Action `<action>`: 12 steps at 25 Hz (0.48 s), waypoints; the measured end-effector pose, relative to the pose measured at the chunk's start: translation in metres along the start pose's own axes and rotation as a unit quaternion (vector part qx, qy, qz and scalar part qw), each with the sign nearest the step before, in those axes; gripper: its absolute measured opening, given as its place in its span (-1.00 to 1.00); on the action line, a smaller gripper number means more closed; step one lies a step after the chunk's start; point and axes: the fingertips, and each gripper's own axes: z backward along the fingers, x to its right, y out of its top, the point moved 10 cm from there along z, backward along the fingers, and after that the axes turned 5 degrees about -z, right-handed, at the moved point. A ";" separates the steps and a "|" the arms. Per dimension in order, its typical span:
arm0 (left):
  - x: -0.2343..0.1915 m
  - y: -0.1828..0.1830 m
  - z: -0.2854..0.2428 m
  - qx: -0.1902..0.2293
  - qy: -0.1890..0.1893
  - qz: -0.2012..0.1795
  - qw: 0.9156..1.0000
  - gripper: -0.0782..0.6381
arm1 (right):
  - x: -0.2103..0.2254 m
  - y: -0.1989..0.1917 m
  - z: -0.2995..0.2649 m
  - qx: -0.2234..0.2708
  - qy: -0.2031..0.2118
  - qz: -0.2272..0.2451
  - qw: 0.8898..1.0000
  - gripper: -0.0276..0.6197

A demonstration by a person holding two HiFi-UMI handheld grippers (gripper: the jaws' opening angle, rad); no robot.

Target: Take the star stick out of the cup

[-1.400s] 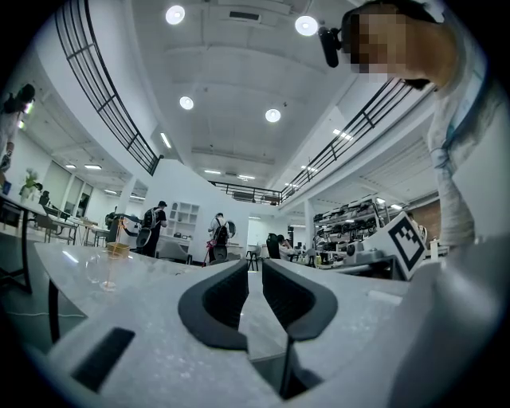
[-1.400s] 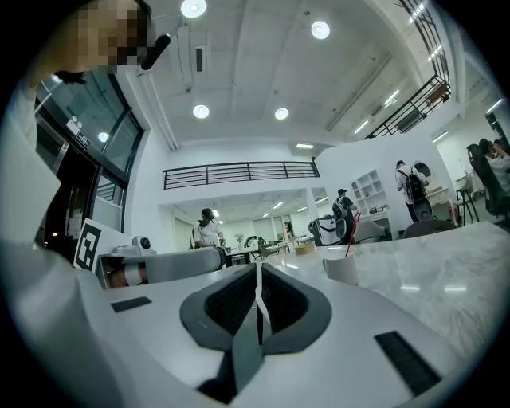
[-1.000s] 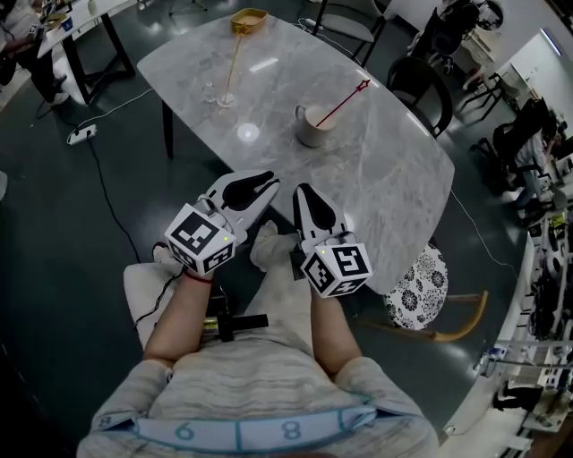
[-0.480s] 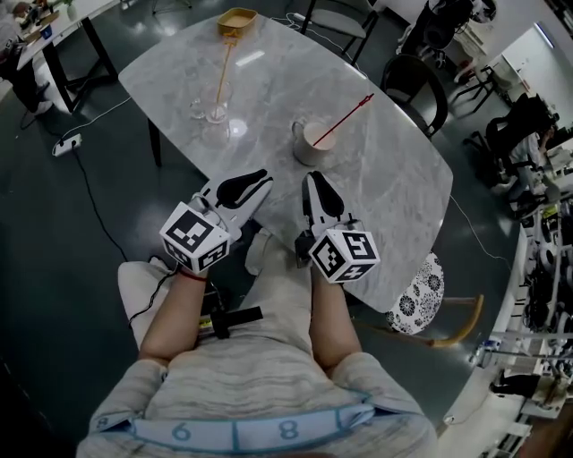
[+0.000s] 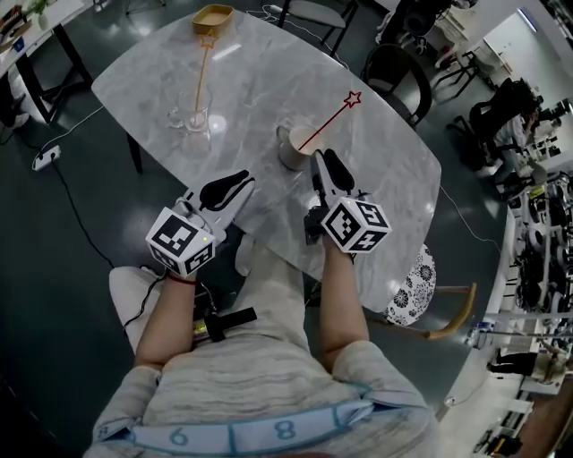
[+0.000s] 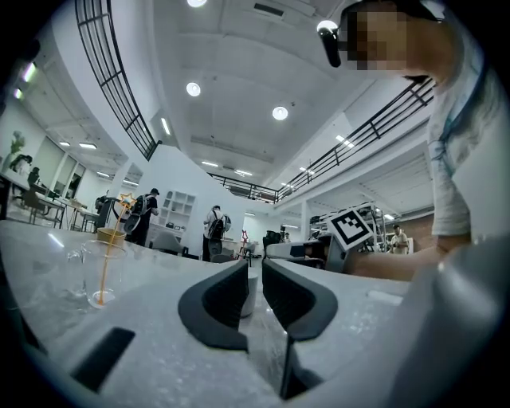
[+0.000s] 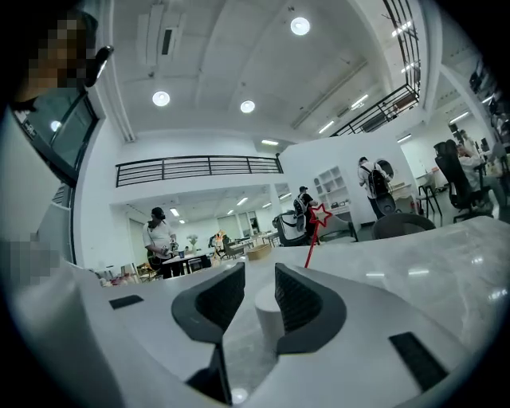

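A pale cup (image 5: 289, 148) stands mid-table with a thin red star stick (image 5: 324, 122) leaning out of it to the upper right; its star (image 5: 353, 97) hangs over the table. My right gripper (image 5: 329, 166) sits just right of the cup, jaws a narrow gap apart, nothing between them. The right gripper view shows the cup (image 7: 271, 315) straight beyond that gripper (image 7: 260, 275) and the star (image 7: 320, 215) above. My left gripper (image 5: 228, 185) is at the near table edge, jaws narrowly apart and empty. The left gripper view shows the cup (image 6: 249, 293) through the gap of that gripper (image 6: 255, 269).
A clear glass (image 5: 187, 115) with an orange star stick (image 5: 203, 75) stands at the table's left, a tan bowl (image 5: 212, 16) behind it. Dark chairs (image 5: 394, 67) line the far side of the marble table (image 5: 376, 161). A patterned stool (image 5: 414, 284) stands on my right.
Both grippers have risen from my lap toward the table. The right one has moved forward over the table edge to the cup; the left one has reached the near edge.
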 end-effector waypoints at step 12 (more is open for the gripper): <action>-0.009 0.002 -0.001 0.004 0.001 -0.007 1.000 -0.61 | 0.045 0.022 -0.042 -0.029 -0.033 -0.012 0.999 -0.67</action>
